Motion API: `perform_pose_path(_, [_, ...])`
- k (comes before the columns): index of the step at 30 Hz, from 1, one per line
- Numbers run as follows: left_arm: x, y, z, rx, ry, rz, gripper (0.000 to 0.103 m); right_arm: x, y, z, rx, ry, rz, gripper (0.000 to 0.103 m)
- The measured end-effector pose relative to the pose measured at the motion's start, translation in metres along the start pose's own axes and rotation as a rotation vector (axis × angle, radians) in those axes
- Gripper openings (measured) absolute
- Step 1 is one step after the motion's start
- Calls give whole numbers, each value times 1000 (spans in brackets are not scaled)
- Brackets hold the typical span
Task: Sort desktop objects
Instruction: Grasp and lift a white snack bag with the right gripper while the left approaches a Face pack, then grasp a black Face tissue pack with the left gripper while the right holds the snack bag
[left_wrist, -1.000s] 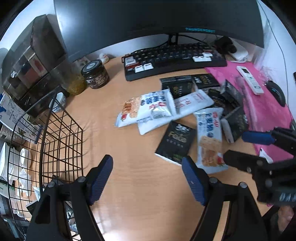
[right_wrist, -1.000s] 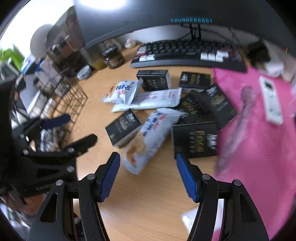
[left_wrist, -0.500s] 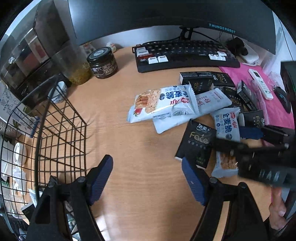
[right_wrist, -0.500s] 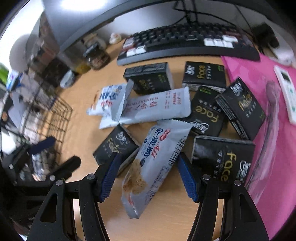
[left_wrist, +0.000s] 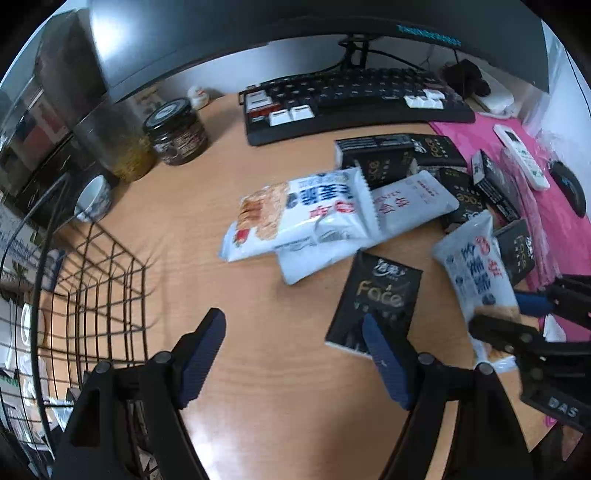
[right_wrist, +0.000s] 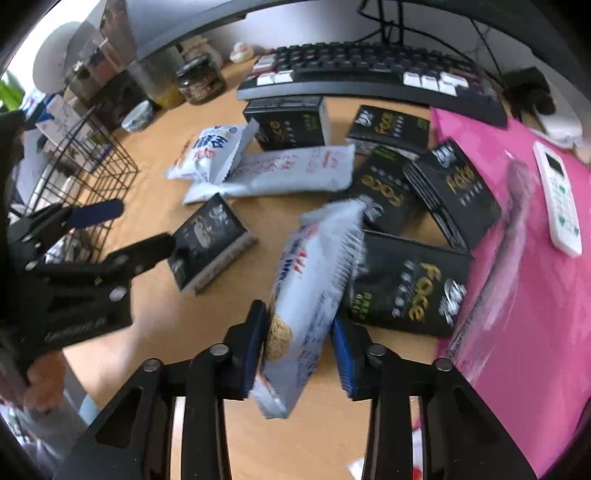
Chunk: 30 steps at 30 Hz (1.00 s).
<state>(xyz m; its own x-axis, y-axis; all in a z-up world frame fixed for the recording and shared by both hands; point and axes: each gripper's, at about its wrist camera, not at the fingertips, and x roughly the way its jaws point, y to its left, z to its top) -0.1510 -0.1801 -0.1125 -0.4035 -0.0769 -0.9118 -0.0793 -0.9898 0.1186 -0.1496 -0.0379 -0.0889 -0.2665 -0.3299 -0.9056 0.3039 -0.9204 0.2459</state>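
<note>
White snack packet pinched in right claw.

The right hand-held gripper has just been closing its jaws, and the white snack packet that lay flat on the table a moment ago now stands tilted between its blue pads, its far end lifted. The left hand-held gripper sits lower than before, its right finger now over the near black Face box.
</note>
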Motion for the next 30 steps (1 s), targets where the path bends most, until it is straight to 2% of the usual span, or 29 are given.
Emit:
perform_pose_path(5, [5, -11, 5, 25, -5, 10, 80, -2, 3, -8, -15, -7, -7, 29])
perform_pose_path(8, [9, -12, 8, 27, -6, 10, 85, -4, 2, -11, -8, -11, 3, 29])
perform_pose_path(12, [7, -12, 8, 26, -8, -57, 85, -5, 1, -10, 10, -8, 23, 29])
perform_pose_path(16, [17, -20, 14, 43, 3, -27, 85, -6, 2, -11, 19, -7, 33, 29])
perform_pose_path(23, [22, -23, 22, 24, -9, -42, 85, -5, 2, -12, 16, -7, 37, 29])
perform_pose_path(30, [20, -24, 23, 2, -11, -95, 85, -5, 1, -12, 27, -9, 41, 29])
